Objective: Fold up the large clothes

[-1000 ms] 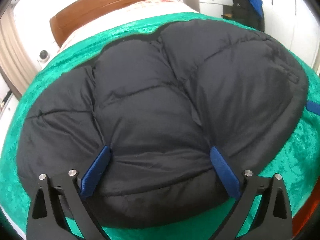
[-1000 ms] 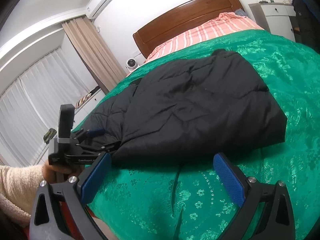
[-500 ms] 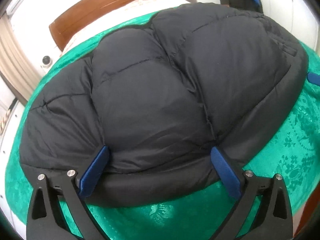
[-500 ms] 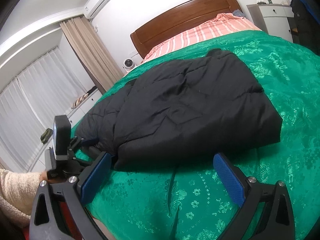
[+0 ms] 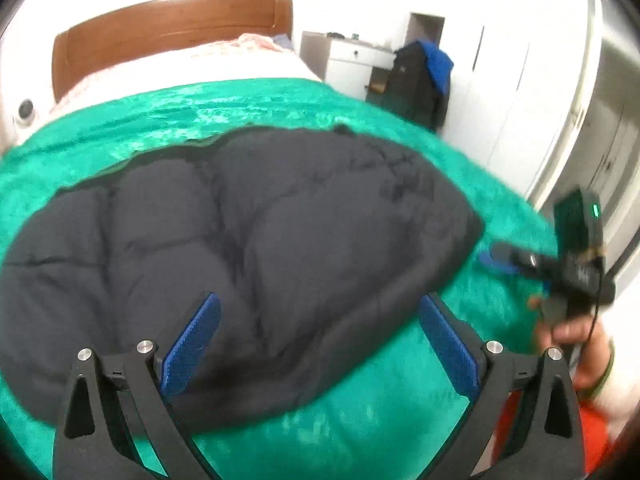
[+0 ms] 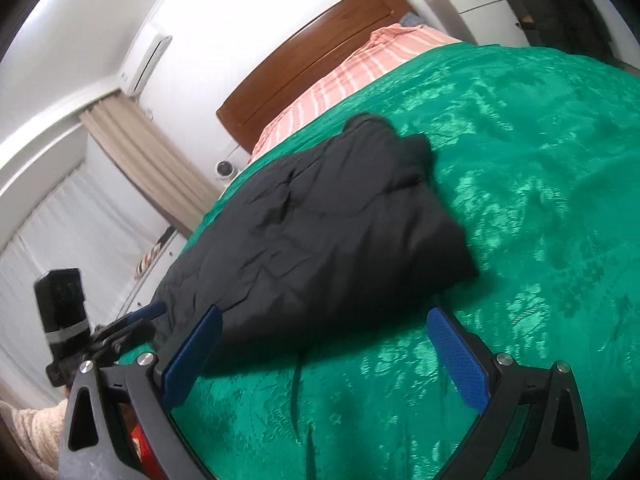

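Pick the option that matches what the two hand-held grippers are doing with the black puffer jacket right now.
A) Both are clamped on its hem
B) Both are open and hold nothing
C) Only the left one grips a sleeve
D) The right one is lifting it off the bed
B: the left hand-held gripper and the right hand-held gripper both show their blue pads spread wide with nothing between them, while the black puffer jacket lies folded on the green bedspread.

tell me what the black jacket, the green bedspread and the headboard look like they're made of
Jacket: matte black synthetic shell, probably padded, judging by the puffy stitched panels.
Bedspread: shiny green woven fabric, satin-like, with a raised floral pattern catching light.
Headboard: reddish-brown wood or veneer with a smooth polished look.
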`<state>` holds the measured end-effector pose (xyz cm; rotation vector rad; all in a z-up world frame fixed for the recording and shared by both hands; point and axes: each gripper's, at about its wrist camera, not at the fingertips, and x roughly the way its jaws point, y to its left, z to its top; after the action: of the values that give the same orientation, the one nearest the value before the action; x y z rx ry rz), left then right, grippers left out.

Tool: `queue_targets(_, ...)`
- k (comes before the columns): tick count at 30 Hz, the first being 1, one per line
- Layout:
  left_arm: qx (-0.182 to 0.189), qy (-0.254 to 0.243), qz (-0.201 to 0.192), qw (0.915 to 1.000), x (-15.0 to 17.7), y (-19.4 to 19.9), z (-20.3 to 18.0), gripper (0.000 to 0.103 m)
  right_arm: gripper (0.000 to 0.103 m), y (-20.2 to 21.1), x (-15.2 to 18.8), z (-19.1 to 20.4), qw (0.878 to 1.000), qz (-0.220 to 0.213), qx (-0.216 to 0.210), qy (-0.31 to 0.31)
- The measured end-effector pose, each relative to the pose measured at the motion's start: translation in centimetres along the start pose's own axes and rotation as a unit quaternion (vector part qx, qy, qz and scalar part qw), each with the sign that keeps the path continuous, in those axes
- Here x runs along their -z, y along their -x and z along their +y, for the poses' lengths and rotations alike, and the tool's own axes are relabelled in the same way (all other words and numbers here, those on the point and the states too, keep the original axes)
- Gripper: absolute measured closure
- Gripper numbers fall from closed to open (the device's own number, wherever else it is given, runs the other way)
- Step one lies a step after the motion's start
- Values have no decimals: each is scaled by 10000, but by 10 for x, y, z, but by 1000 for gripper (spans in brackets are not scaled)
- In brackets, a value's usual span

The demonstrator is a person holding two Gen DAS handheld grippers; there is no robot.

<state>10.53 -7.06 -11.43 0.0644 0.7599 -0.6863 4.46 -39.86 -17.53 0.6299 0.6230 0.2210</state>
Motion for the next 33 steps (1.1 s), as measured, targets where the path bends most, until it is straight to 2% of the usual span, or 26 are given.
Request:
queue_targets(3,146,113,456,9988,5,-36,11,3,2,3,-7,-20,9976,-113,-153,-660)
queue_targets(7,-40,-277,536,9982,21,-53,1,1,2,-21,-25,-46,9828,42,-768,-1681)
queue_targets(12,101,-139,601,9980,20,-57,4,1,1,-73,-56,-47,9771,231,-891,-1919)
queue_targets(13,115,-146,618,9979,21,-57,4,1,7,-79,-60,-43,9776,259,-914,-1881)
queue_targets(14,118,-154,632,9978,19,-58,8,1,32,-84,-66,-36,9802,297,-850,-1764)
queue_targets(16,99,-188,655,9976,17,-60,8,1,61,-82,-76,-13,9886,274,-571,-1368)
queue_targets(18,106,-175,663,9976,17,-60,10,0,64,-72,-91,34,9984,112,-260,-489)
queue_targets(21,271,109,693,9972,14,-55,21,0,65,-62,-103,107,9969,-96,30,782)
queue_targets(23,486,532,787,9943,11,-39,37,3,65,-60,-105,163,9856,-226,139,1671)
queue_targets(24,546,761,827,9922,9,-23,48,3,65,-62,-104,191,9760,-278,214,2150)
queue_targets(26,507,1014,686,9912,10,12,71,3,65,-73,-94,253,9461,-315,352,3203)
queue_targets(28,182,1244,397,9913,15,59,106,3,65,-88,-76,297,9185,-294,373,3925)
queue_targets(29,-92,1493,171,9886,20,90,135,3,65,-101,-61,321,9010,-248,348,4316)
queue_targets(30,-262,1718,17,9848,24,109,156,3,65,-111,-50,333,8898,-210,321,4547)
queue_targets(31,-437,1978,-130,9792,30,128,179,3,65,-125,-31,353,8720,-138,269,4887)
queue_targets(32,-705,2365,-296,9686,41,153,213,3,65,-141,-9,370,8531,-31,211,5213)
queue_targets(33,-866,2596,-374,9611,48,167,234,3,65,-151,8,377,8413,66,166,5403)
